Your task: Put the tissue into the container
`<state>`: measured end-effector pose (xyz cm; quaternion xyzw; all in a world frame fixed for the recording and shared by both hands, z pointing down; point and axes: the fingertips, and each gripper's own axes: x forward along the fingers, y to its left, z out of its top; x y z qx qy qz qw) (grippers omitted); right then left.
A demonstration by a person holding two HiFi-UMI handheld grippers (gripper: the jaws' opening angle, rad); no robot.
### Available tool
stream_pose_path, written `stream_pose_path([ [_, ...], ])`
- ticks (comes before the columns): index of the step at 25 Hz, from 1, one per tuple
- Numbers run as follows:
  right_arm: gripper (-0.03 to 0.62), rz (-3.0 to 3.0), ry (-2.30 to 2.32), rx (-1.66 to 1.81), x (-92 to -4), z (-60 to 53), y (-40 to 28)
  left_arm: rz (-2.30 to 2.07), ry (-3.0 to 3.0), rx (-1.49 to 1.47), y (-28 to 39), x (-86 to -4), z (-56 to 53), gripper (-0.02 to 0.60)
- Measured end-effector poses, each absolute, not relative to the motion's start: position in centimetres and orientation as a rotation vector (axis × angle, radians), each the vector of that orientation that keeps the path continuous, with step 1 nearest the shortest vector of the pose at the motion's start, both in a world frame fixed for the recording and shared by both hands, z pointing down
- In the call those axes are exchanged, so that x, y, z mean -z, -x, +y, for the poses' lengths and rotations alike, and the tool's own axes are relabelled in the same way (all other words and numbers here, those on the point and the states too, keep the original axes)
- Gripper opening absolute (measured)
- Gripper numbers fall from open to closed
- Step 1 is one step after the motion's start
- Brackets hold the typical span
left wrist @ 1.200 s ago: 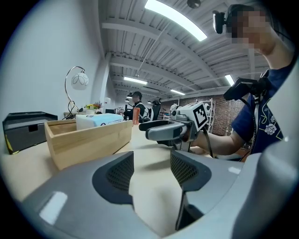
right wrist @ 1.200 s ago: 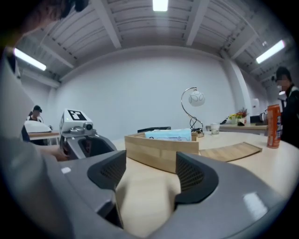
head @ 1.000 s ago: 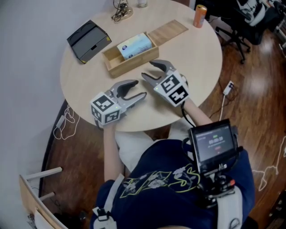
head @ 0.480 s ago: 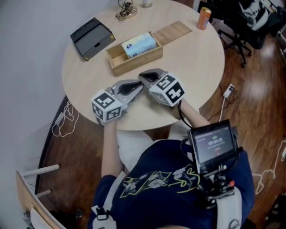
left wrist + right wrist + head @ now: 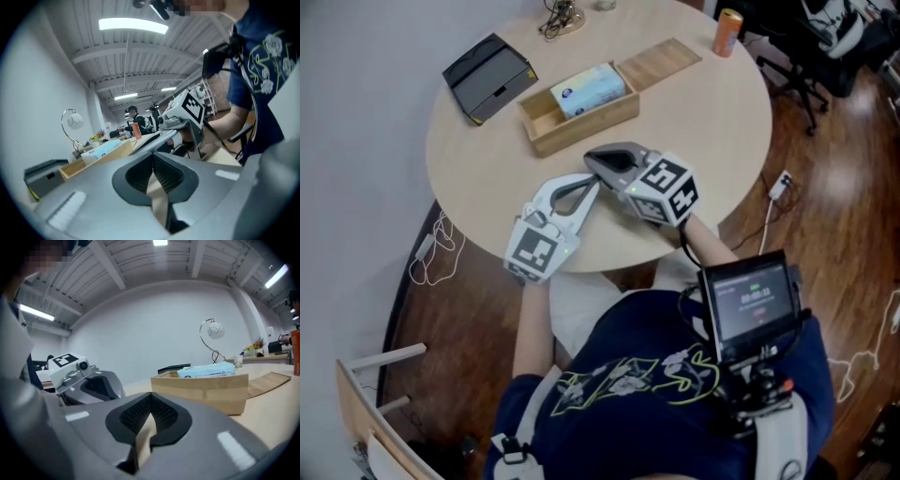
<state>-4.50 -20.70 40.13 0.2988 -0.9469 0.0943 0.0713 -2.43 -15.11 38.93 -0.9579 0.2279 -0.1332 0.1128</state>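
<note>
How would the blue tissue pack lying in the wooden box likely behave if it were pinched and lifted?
The tissue pack looks like a soft wrapped bundle, so it would probably dent under a pinch and feel light for its size. Its smooth wrapper may be slippery. Flat-sided and lying in the wooden box, it seems unlikely to roll.

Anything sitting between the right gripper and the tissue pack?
Nothing visible stands loose in that gap: only bare table lies between the right gripper and the wooden box. The tissue pack already lies inside the box, so the box's near wall is all that fronts it.
</note>
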Motion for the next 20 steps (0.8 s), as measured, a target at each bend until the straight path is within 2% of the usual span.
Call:
stream_pose_path([
  [6,0.005,-3.007,-0.786,-0.497,-38.8,-19.9,4.3,0.443,3.159,0.06,2.7,-37.7,-14.4,0.008],
  [11,0.003,-2.944,-0.846,-0.344,-39.1,-19.7,3.9,0.499,3.096,0.165,2.2,-38.1,-13.9,0.01],
  [12,0.003,-2.94,-0.843,-0.325,-39.2,-19.5,3.9,0.489,3.011,0.249,1.8,-38.2,-13.2,0.042],
  [16,0.001,-2.961,-0.852,-0.345,-38.8,-19.4,3.0,0.457,2.637,0.676,0.4,-41.9,-11.0,0.414],
  [17,0.001,-2.964,-0.87,-0.354,-38.8,-19.7,2.6,0.435,2.552,0.773,0.3,-43.3,-10.8,0.445],
  [20,0.0,-2.968,-0.907,-0.384,-38.8,-20.4,1.3,0.447,2.38,0.861,-0.1,-44.0,-11.0,0.445],
])
